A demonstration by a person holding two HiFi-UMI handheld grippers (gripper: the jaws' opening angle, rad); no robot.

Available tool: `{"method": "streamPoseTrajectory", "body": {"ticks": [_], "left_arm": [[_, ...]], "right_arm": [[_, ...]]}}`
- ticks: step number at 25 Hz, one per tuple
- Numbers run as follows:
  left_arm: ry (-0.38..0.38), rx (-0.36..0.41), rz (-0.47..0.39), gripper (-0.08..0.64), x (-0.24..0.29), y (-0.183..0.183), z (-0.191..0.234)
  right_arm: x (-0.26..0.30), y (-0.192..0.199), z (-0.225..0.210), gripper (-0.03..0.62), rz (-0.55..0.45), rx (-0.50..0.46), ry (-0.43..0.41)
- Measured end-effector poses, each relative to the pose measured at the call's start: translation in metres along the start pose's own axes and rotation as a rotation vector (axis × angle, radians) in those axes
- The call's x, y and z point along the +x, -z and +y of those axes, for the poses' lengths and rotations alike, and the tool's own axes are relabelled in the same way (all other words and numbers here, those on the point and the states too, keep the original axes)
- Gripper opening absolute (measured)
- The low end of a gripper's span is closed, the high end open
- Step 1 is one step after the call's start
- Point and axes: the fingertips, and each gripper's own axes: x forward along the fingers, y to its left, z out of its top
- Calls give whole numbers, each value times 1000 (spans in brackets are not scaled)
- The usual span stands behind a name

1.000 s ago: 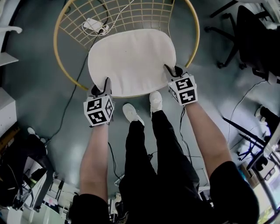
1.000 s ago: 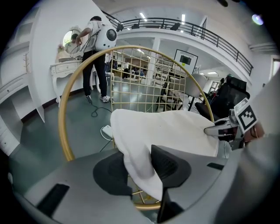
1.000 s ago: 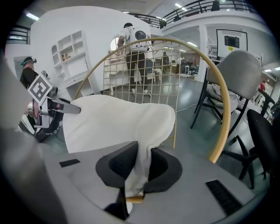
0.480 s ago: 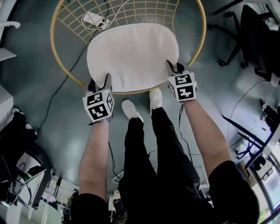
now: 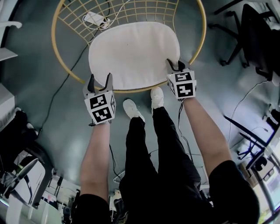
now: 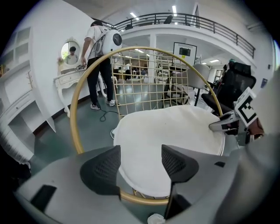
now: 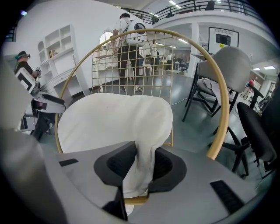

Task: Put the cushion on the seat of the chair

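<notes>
cushion (image 5: 133, 54) is down on the chair (image 6: 73, 122) seat, flat inside the gold ring, backrest grid (image 5: 131, 11) behind it. Near edge sits over the front rim, slightly overhanging by the look of it

left gripper (image 5: 99, 78): fingers (image 6: 103, 168) opening and wide apart. The cushion's near edge shows in the gap, but neither pad touches it, so that side reads as released

right gripper (image 5: 175, 66): fingers (image 7: 120, 166) just starting to open, gap small. The near right corner of the cushion is bunched between the pads and pinched up off the seat, so it has hold of the fabric for now

step in hand looks like release and back out. Notes:
- let the right fingers open fully before that hand moves. Pull early and I'd expect the corner to drag and skew the whole cushion on the seat
- once the fabric drops, back out along the line of the fingers towards the body, not sideways, so a pad doesn't snag the fold
- keep both sets of fingers clear of the front rim on the way out, it's right under them
- left can wait, no need to move first
- after release check the corner lies flat; if it stays folded, a light push down should sort it
</notes>
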Motion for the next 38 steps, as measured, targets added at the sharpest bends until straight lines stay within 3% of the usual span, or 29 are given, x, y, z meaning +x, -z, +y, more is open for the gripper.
{"method": "streamPoseTrajectory", "body": {"ticks": [8, 12, 16, 17, 18, 20, 25, 28, 29, 30, 33, 38], "left_arm": [[101, 22, -21, 280, -20, -4, -31], [133, 17, -38, 213, -35, -5, -40], [224, 2, -67, 110, -48, -8, -54], [244, 6, -74, 95, -51, -9, -57], [257, 14, -80, 76, -53, -10, -59], [275, 26, -90, 64, -57, -11, -63], [296, 21, -106, 51, -67, -15, -63], [305, 22, -116, 47, -79, -23, -61], [307, 21, -123, 45, -84, -27, -60], [310, 20, -129, 43, -89, -31, -59], [313, 13, -149, 37, -112, -48, -55], [314, -21, -196, 17, -156, -82, -43]], "right_arm": [[-4, -1, -1, 138, 15, -20, 18], [-6, -1, -3, 170, 25, -23, 42], [-7, 1, -7, 223, 37, 3, 67], [-7, 1, -8, 290, 38, 5, 82], [-7, 1, -9, 478, 34, -2, 95], [-10, -3, -7, 413, 13, -33, 113], [-19, -15, 6, 412, -23, -33, 97], [-31, -28, 18, 365, -53, -38, 62], [-37, -35, 22, 336, -66, -42, 54], [-45, -42, 26, 267, -79, -44, 46], [-71, -63, 45, 12, -98, -14, -15], [-122, -111, 86, 14, -157, 6, -157]]}}
